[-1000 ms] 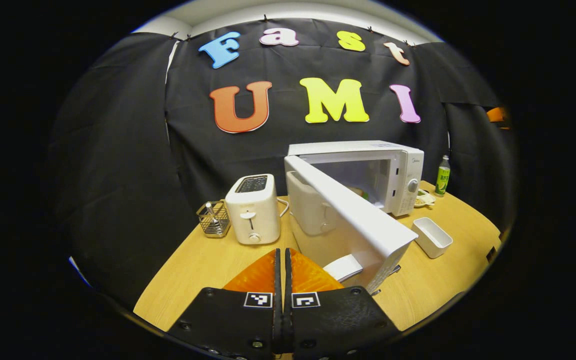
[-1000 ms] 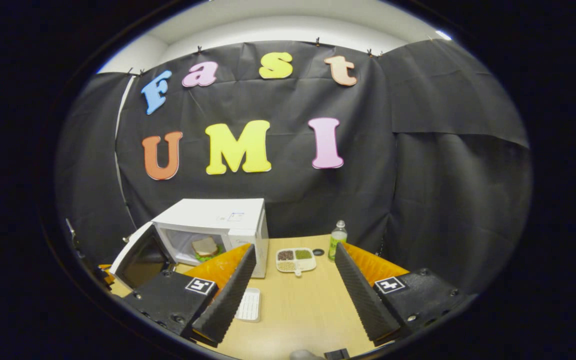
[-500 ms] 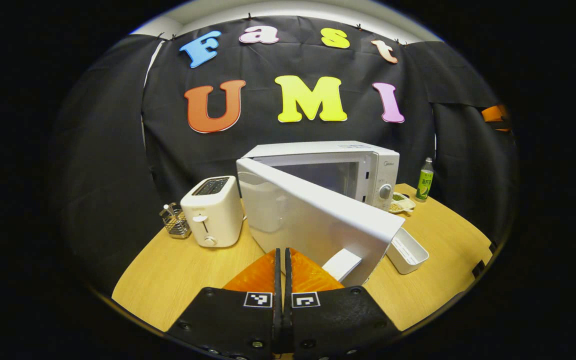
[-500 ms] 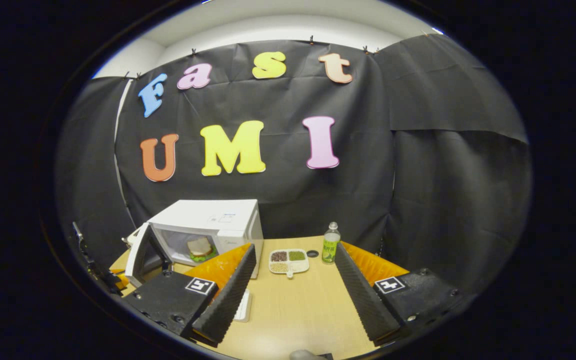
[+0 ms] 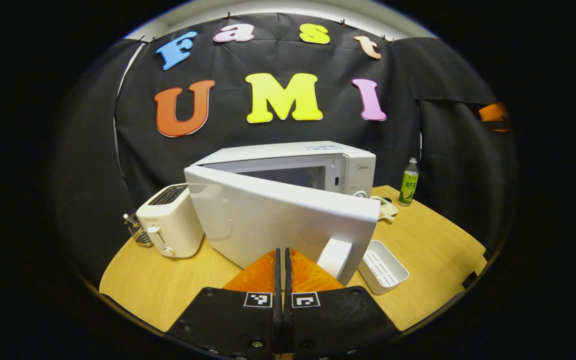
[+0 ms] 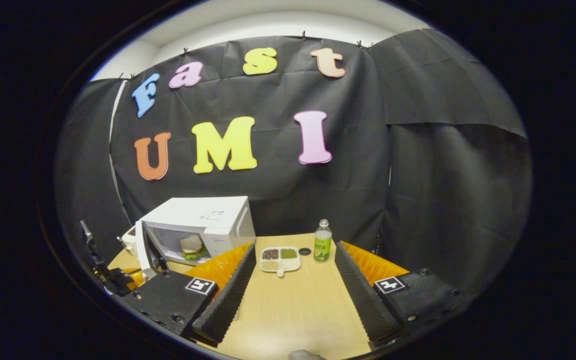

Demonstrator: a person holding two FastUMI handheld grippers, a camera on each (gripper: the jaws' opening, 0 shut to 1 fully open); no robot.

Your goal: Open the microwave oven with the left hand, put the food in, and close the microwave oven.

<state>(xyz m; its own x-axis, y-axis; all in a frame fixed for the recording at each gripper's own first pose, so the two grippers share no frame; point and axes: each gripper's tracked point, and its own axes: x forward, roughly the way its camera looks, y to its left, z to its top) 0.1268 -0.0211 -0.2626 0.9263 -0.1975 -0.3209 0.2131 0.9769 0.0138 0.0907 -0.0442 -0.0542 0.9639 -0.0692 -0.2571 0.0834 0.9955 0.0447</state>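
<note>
Closing step: left tool [image 5: 279, 260], fingers together, pushed door [image 5: 283, 220] at 12; sandwich [image 6: 191, 246] inside. Right tool [image 6: 288, 285] apart, idle. Next: push till latched.

The place was a recording booth arranged like a small kitchen corner, not a real home. Black cloth [image 6: 443, 175] hung as walls on all sides, clipped under a plain white ceiling. On a light wooden table [image 5: 433, 250] stood kitchen things: a white box-shaped microwave oven [image 5: 293, 165], a white two-slot toaster [image 5: 170, 220], a small wire basket [image 5: 138, 235], a green plastic drink bottle [image 6: 322, 241], a white divided plate with grains [image 6: 279, 257] and a white rectangular plastic tray [image 5: 383, 260].
</note>
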